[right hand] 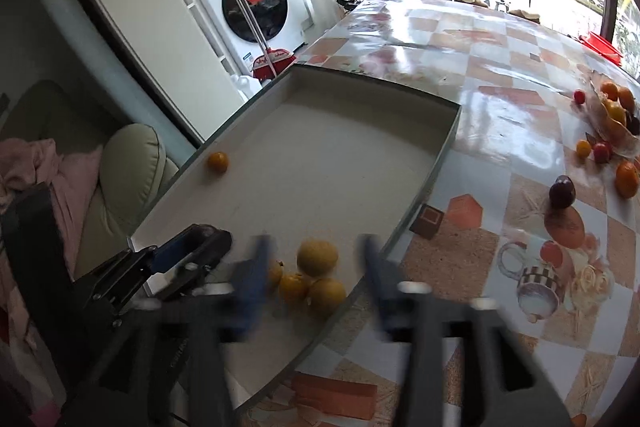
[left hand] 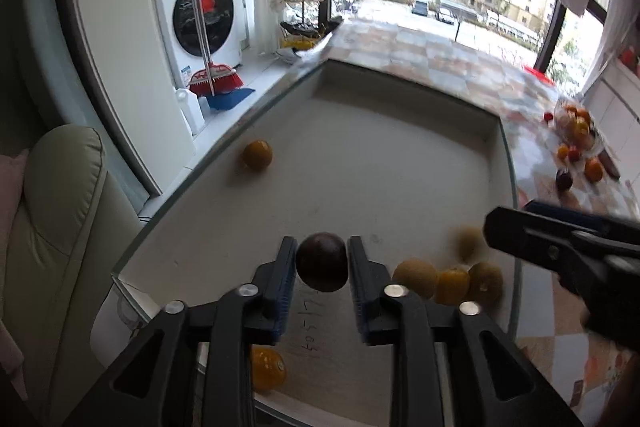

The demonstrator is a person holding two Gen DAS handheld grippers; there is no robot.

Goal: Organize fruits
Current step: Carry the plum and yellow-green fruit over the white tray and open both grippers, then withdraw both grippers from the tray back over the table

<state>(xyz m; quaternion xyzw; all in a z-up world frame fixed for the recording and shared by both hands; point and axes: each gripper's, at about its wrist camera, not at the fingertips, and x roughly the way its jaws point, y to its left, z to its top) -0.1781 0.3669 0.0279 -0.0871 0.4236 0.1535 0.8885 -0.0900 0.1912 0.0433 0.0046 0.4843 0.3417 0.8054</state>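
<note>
Here, plum [left hand: 321, 261]: dark purple-brown, round, glossy.
Left gripper [left hand: 321, 269]: parted, plum between jaws, pads not pressing.
Right gripper [right hand: 316, 279]: wide apart, empty, blurred.

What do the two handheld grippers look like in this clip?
The left gripper has black angular linkage arms with triangular cut-outs, round silver pivot pins, and two flat fingers faced with ribbed blue pads. The right gripper is the same black-and-blue build, blurred in its own view. No cables or sleeves are visible.

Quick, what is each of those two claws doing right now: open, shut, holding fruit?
Left gripper: open, dark plum loose between its fingers.
Right gripper: open, holding nothing.
</note>
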